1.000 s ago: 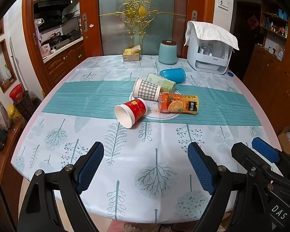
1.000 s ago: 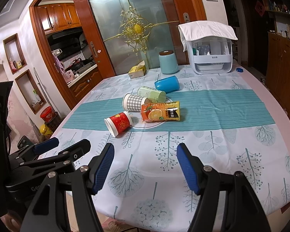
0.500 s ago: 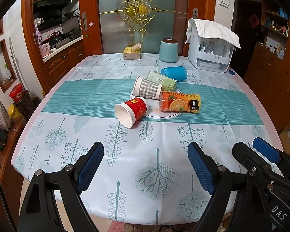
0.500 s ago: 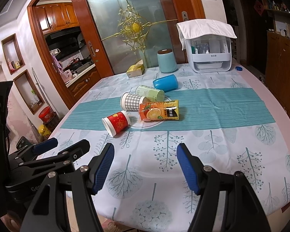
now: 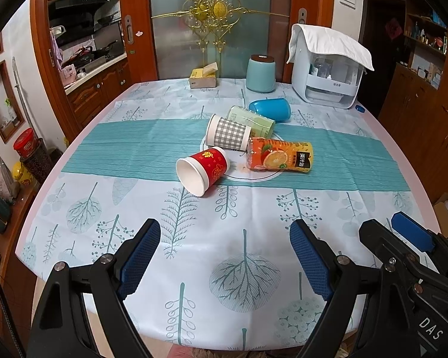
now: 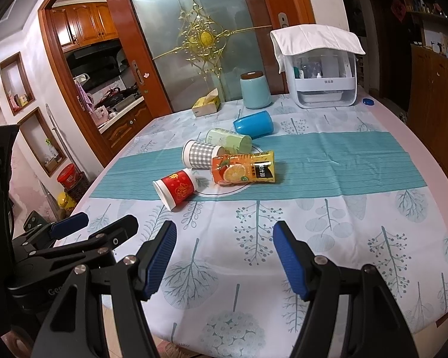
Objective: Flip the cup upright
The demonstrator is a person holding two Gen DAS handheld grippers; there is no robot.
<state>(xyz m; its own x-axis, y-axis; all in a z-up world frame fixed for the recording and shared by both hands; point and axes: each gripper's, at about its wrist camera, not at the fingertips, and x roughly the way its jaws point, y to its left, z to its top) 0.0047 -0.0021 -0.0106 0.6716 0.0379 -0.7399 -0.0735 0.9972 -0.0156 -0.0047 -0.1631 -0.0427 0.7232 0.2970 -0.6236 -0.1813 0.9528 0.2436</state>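
Observation:
Several cups lie on their sides mid-table: a red paper cup (image 5: 203, 169) (image 6: 176, 189) nearest me with its mouth facing me, a grey checked cup (image 5: 228, 132) (image 6: 201, 155), a pale green cup (image 5: 251, 121) (image 6: 230, 140), an orange juice cup (image 5: 279, 158) (image 6: 243, 170) and a blue cup (image 5: 270, 109) (image 6: 253, 124). My left gripper (image 5: 224, 232) is open and empty over the near table edge. My right gripper (image 6: 224, 232) is open and empty beside it, to its right. The left gripper also shows in the right wrist view (image 6: 92, 226).
A patterned cloth covers the table (image 5: 343, 149). At the far edge stand a yellow tissue box (image 5: 203, 77), a teal canister (image 5: 260, 73) and a white appliance under a towel (image 5: 328, 65). Wooden cabinets stand to the right; a kitchen doorway opens to the left.
Both grippers have moved slightly forward and the view has tilted a little; the cups look a bit closer. Nothing on the table has moved.

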